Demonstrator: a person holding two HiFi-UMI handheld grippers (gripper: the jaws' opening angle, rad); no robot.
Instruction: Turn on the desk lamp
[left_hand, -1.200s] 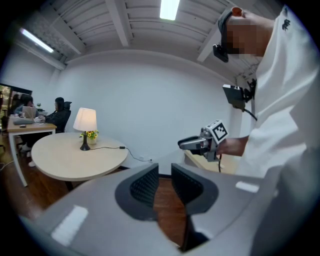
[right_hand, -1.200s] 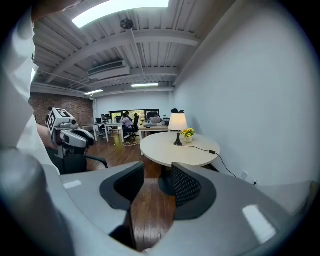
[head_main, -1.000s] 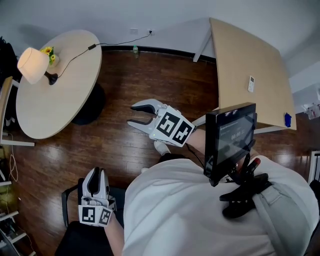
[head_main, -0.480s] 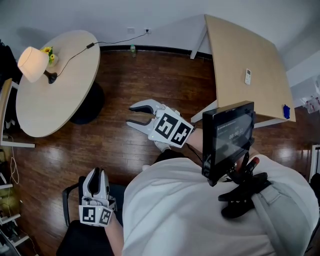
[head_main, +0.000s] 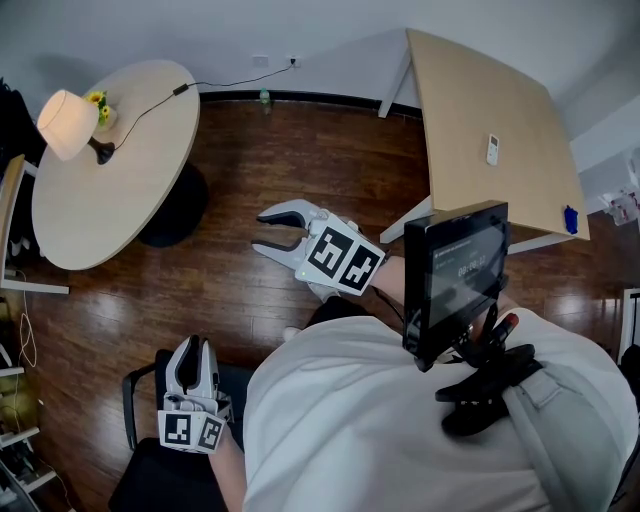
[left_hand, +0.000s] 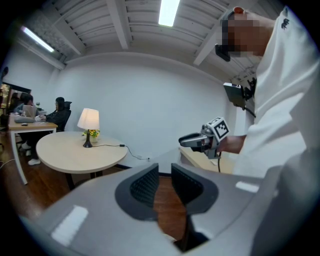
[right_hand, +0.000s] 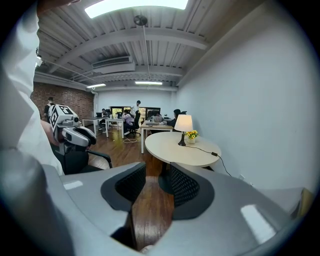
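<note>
So the desk lamp (head_main: 68, 123) was nowhere near either of my grippers at this point. It sat at the far edge of the round table (head_main: 110, 210), off to my upper left, with a little pot of yellow flowers (head_main: 97, 101) just beside it. Its black cord (head_main: 150, 108) ran across the tabletop toward the wall.

My right gripper (head_main: 262, 230) hung out in front of me over the wood floor (head_main: 300, 150), well apart from the table and pointed roughly that way. Its jaws were apart and closing, with nothing between them. Looking along them, all I saw in the gap was floor, with the lamp and table farther off.

My left gripper (head_main: 190, 350) was down low by my side, over the black chair (head_main: 128, 400). Its jaws stood only a narrow sliver apart, again with just floor showing through and nothing held. From that gripper's view, the lamp was way across the room on the left, and my right gripper stuck out in the air on the right.

Over to my right was a rectangular desk (head_main: 490, 90) with a small white remote (head_main: 492, 150) lying on it. Neither gripper was close to that.
</note>
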